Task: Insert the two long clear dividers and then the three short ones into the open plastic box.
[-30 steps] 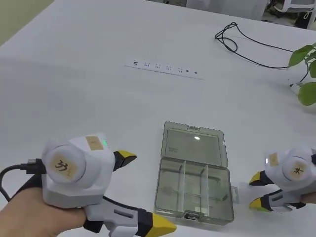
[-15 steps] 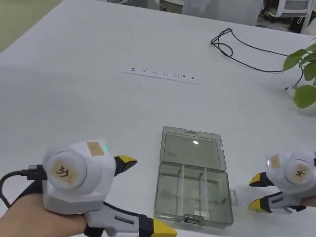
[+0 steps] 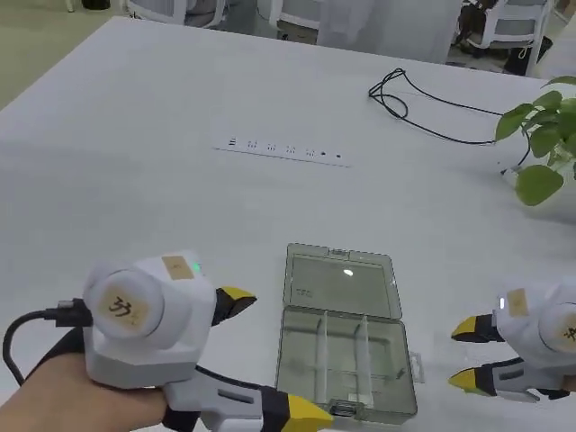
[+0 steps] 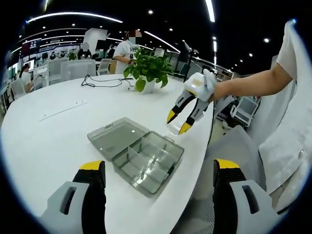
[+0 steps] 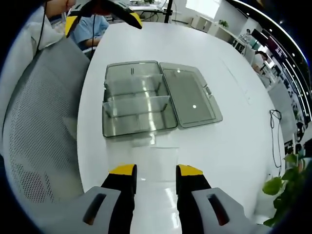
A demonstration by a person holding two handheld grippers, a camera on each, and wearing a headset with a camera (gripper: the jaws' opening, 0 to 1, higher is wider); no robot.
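The open, smoky clear plastic box (image 3: 346, 360) lies near the table's front edge, with its lid (image 3: 339, 283) folded flat behind it. Two long clear dividers (image 3: 321, 346) stand upright inside it. In the right gripper view the box (image 5: 136, 105) also shows a cross wall. A small clear piece (image 3: 416, 367) lies on the table against the box's right side. My left gripper (image 3: 270, 357) is left of the box, open wide and empty; its view shows the box (image 4: 141, 153) ahead. My right gripper (image 3: 465, 355) is right of the box, open and empty.
A white power strip (image 3: 283, 151) lies mid-table. A black cable (image 3: 423, 108) loops at the back, and a green plant (image 3: 540, 144) stands at the right. Office chairs stand beyond the far edge. The table's front edge is just below the box.
The head camera has tilted, so the whole scene sits lower and more of the far table shows. Both grippers stay open beside the box, and the box has not moved.
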